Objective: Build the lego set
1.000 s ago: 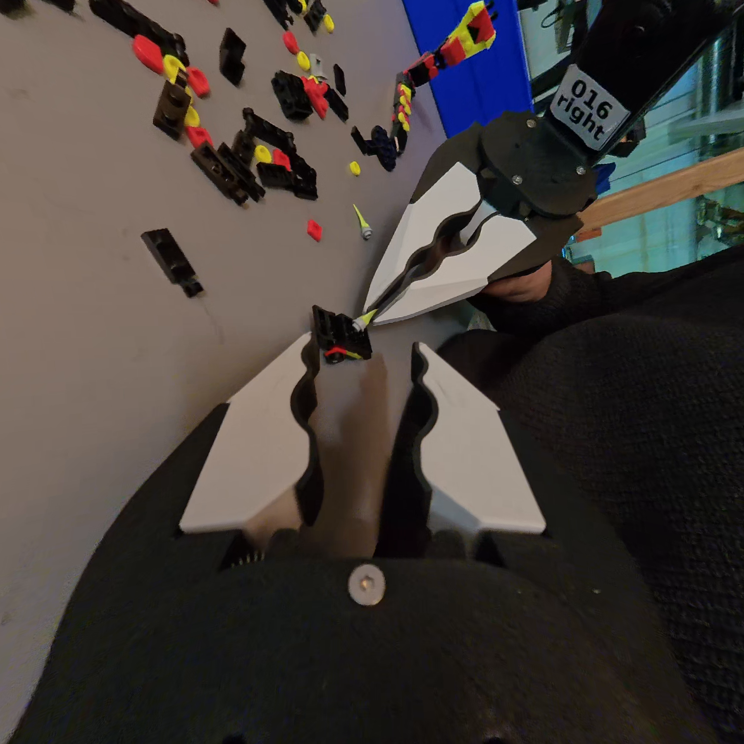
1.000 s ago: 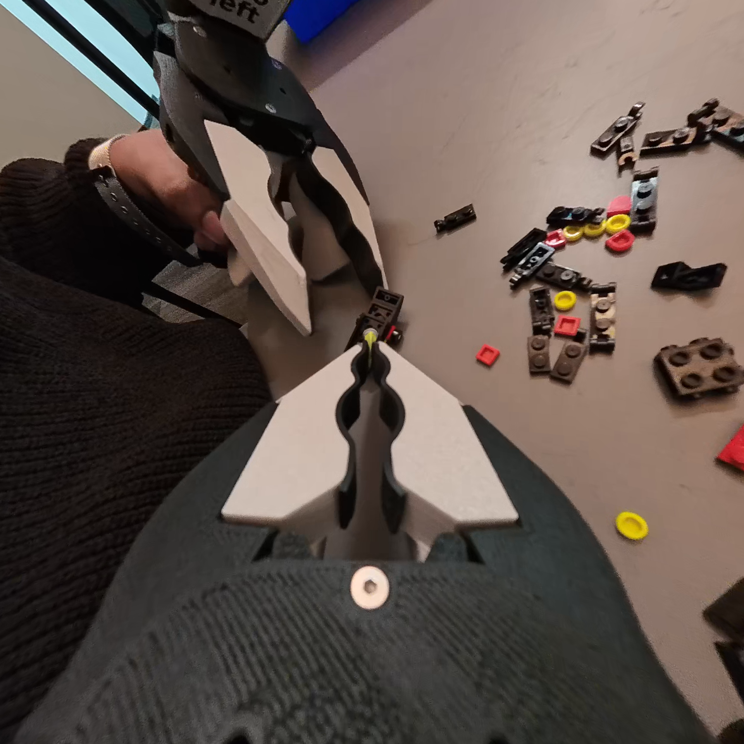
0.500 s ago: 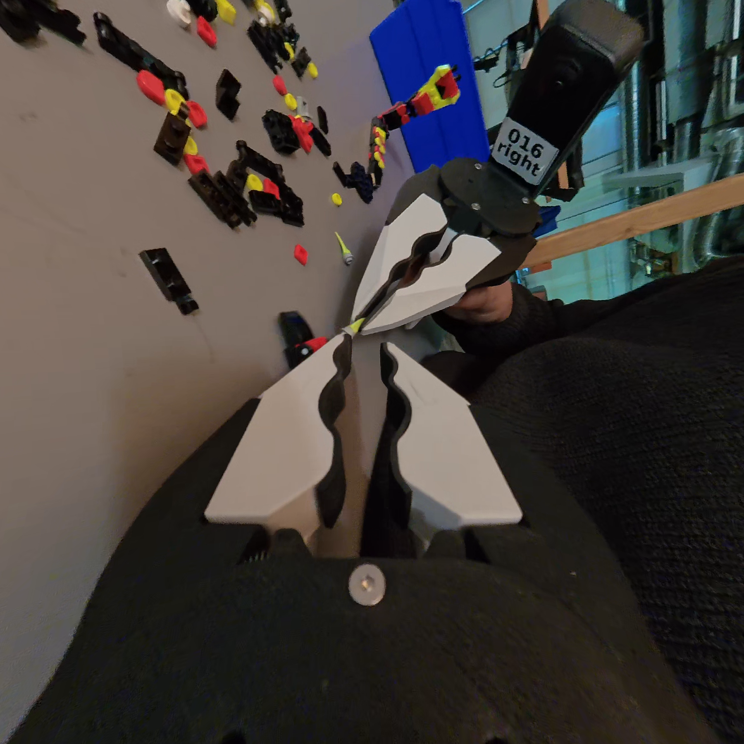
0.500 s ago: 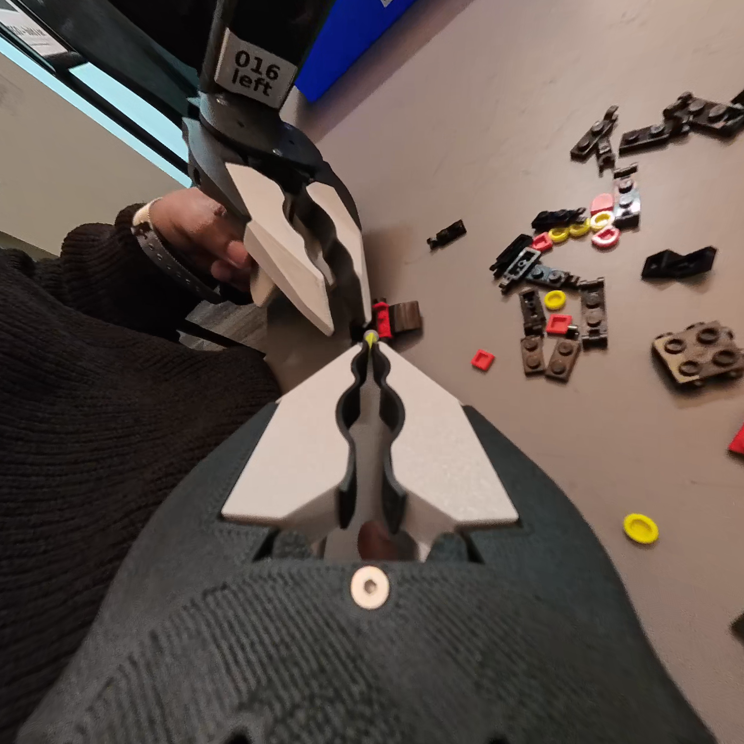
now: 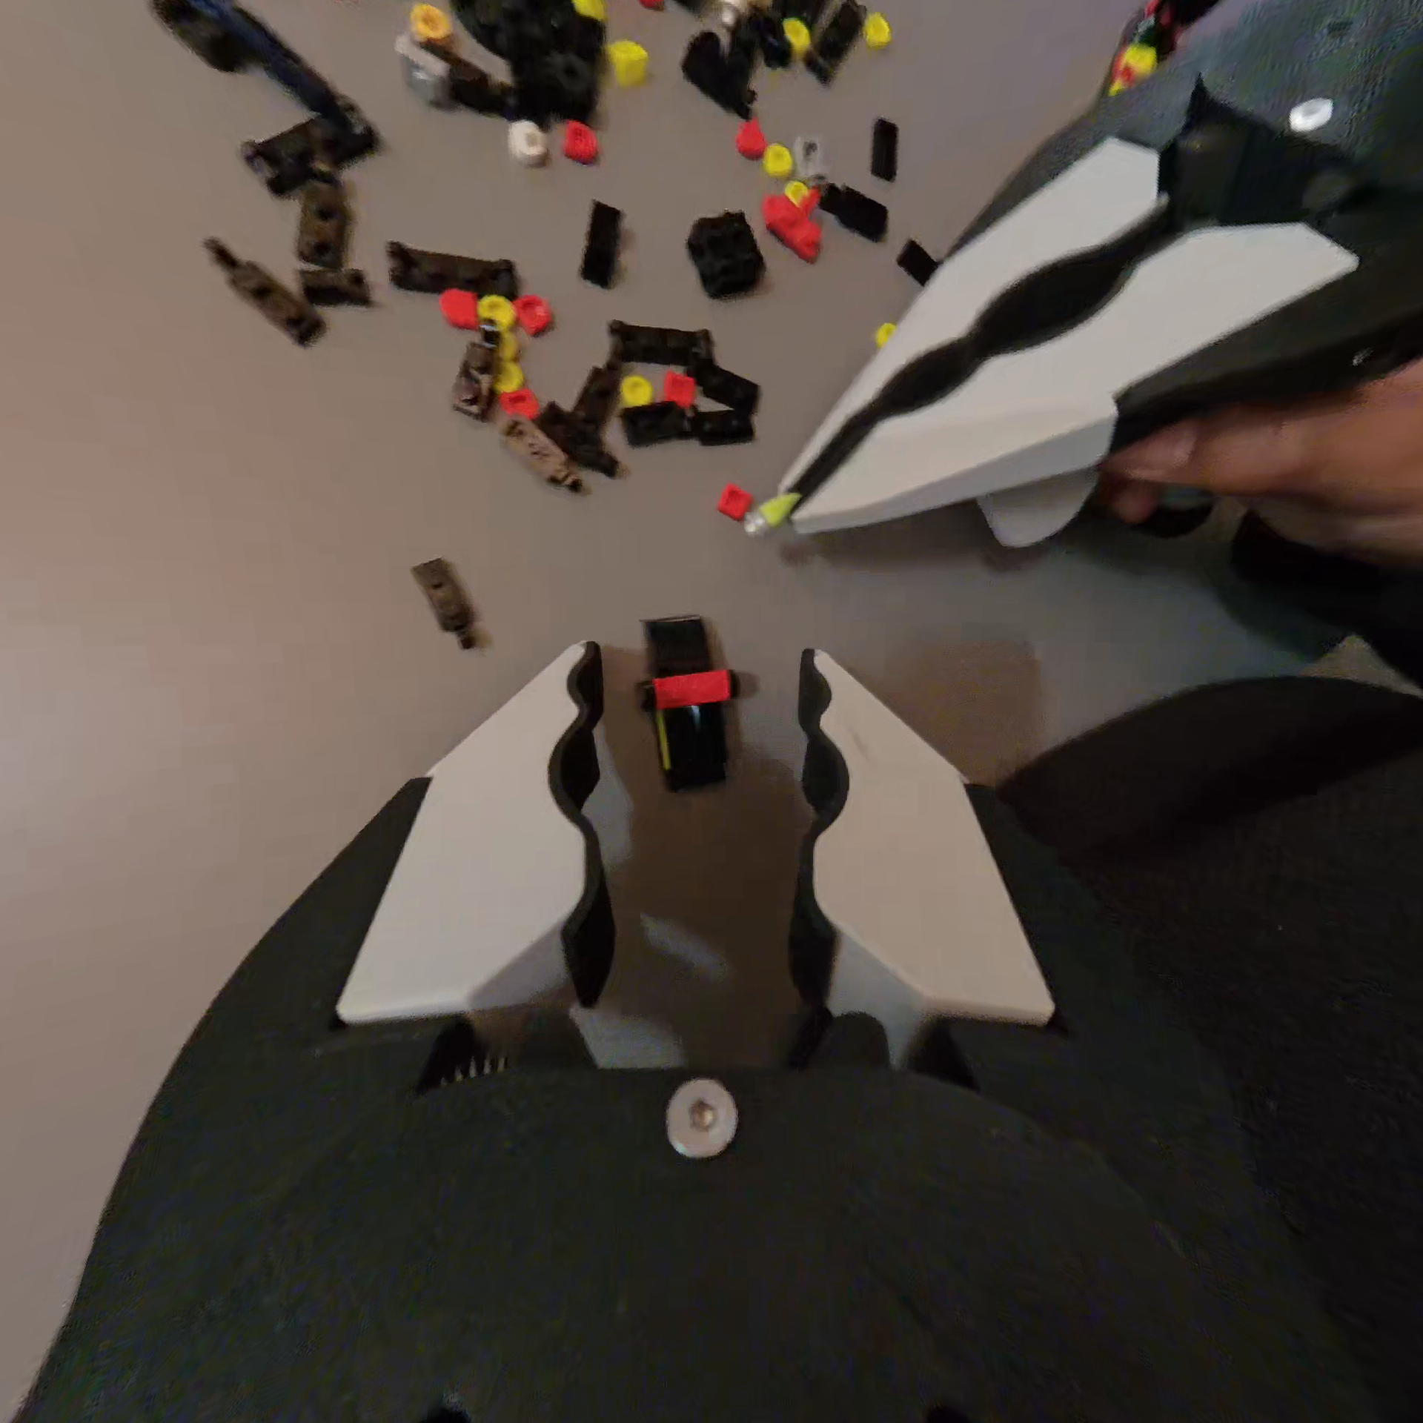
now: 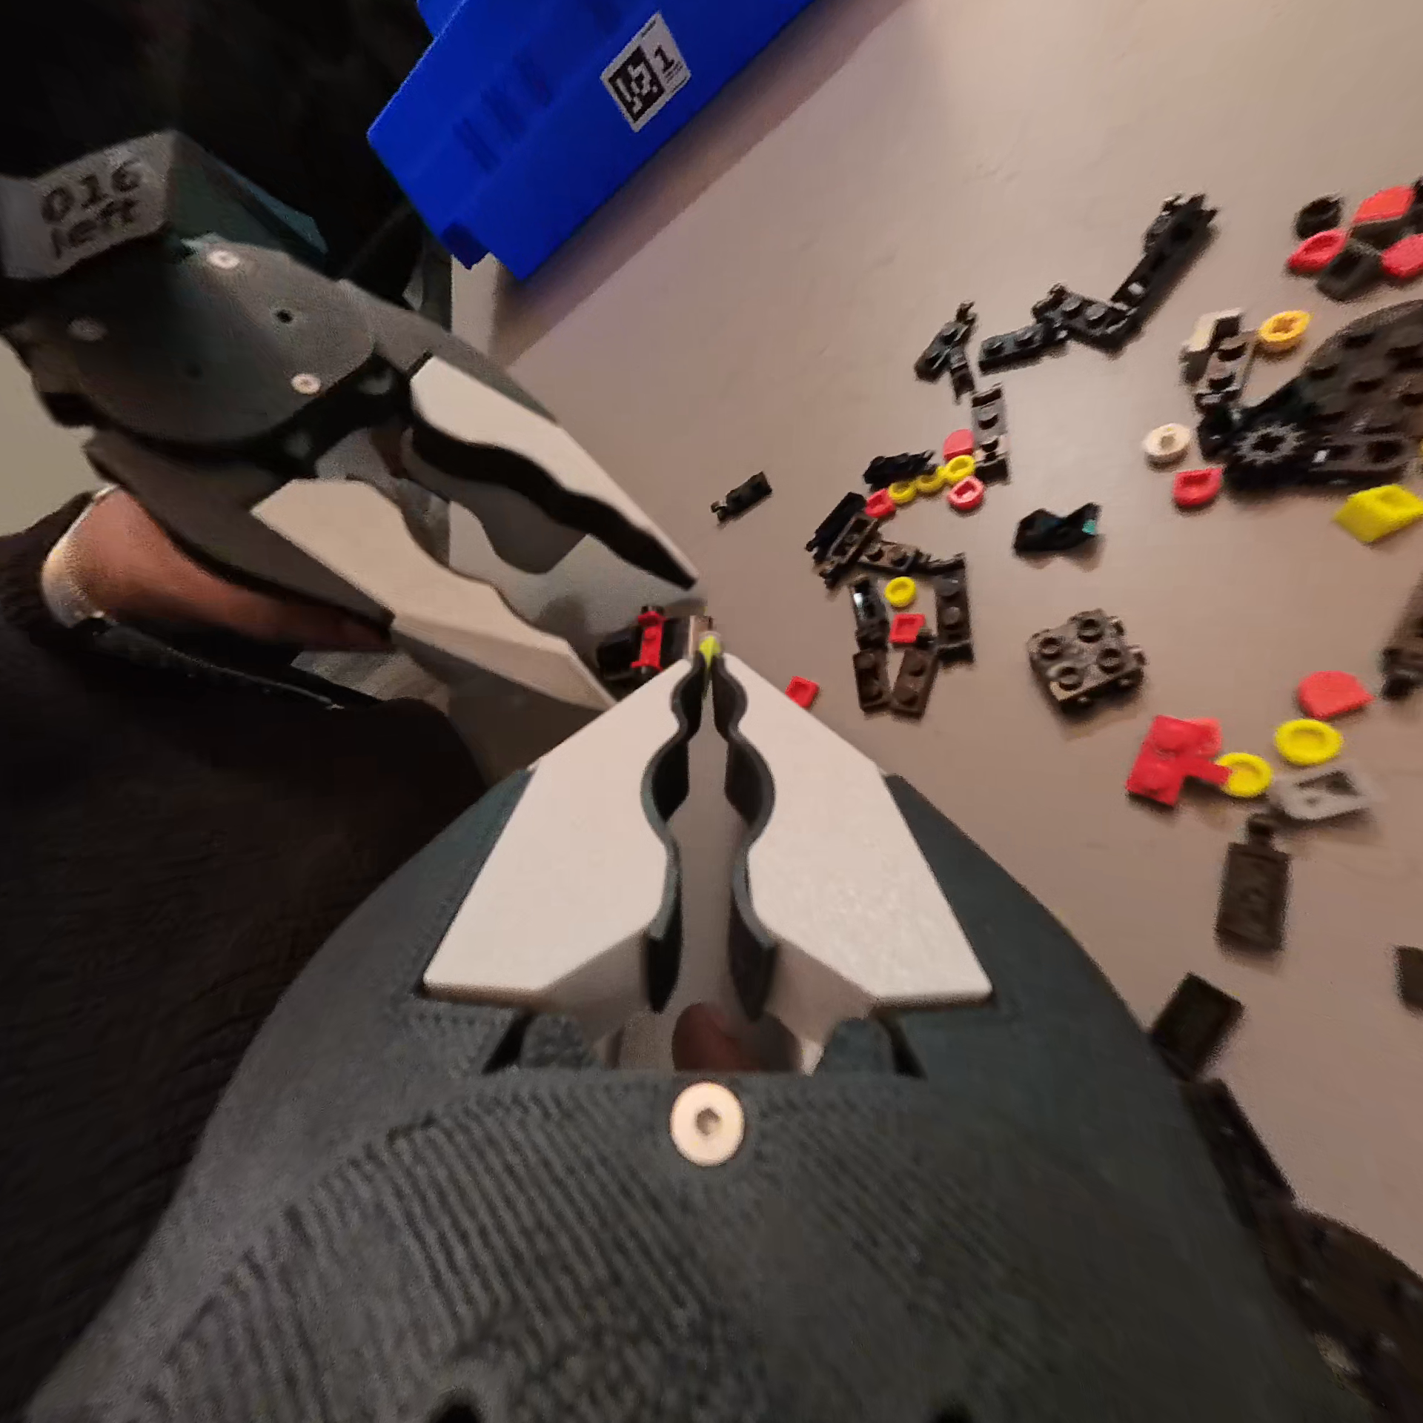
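A small black assembly with a red band [image 5: 688, 701] lies on the grey table [image 5: 154, 616], between the fingers of my left gripper [image 5: 697, 654], which is open and not touching it. My right gripper [image 6: 704, 670] is shut on a small yellow-green cone piece [image 6: 707, 647]. In the left wrist view the right gripper [image 5: 785, 512] holds the cone [image 5: 770, 514] up and to the right of the assembly, apart from it. In the right wrist view the left gripper [image 6: 654, 639] straddles the assembly [image 6: 647, 647] just beyond my right fingertips.
Several loose black, red and yellow pieces [image 5: 577, 385] lie scattered beyond the grippers, and also show in the right wrist view [image 6: 909, 616]. A red tile [image 5: 734, 500] lies by the cone. A blue bin [image 6: 554, 131] stands at the table's edge. My dark sleeves are close by. The tips of one gripper are about 4 cm away from the tips of the other.
My left gripper has opened wider and swung over the black assembly, which now lies between its fingers. My right gripper, still holding the cone, has drawn away from the assembly.
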`<state>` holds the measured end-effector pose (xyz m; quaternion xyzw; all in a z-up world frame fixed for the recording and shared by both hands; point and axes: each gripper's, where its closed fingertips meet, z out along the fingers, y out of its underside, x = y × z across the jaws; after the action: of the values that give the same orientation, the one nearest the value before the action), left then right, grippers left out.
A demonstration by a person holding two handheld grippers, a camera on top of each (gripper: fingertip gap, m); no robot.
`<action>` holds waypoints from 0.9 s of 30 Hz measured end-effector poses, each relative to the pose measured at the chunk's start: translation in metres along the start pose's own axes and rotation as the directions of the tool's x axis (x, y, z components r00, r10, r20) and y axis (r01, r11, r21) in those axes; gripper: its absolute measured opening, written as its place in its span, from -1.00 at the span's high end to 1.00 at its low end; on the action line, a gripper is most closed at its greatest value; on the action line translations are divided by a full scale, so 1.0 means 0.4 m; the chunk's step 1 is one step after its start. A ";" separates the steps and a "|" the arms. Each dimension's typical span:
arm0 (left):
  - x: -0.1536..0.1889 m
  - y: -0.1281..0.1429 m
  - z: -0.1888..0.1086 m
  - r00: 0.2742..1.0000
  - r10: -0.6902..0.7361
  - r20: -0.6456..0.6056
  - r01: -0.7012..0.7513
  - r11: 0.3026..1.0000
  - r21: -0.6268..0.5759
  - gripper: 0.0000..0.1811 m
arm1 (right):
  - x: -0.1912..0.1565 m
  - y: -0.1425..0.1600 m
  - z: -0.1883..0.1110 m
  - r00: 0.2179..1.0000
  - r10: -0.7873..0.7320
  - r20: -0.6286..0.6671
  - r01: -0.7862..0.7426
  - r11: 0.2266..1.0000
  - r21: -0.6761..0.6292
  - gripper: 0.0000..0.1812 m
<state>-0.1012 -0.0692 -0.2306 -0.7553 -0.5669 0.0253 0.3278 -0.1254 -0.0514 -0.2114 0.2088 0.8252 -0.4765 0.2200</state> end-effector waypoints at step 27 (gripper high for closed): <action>-0.025 -0.019 0.012 0.971 0.157 0.180 -0.153 0.988 -0.034 0.85 | -0.018 -0.017 -0.024 0.999 -0.053 -0.005 0.053 0.998 0.018 1.00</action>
<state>-0.1132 -0.0747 -0.2338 -0.7951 -0.5340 0.1141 0.2641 -0.1250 -0.0471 -0.1984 0.1899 0.8265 -0.4893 0.2036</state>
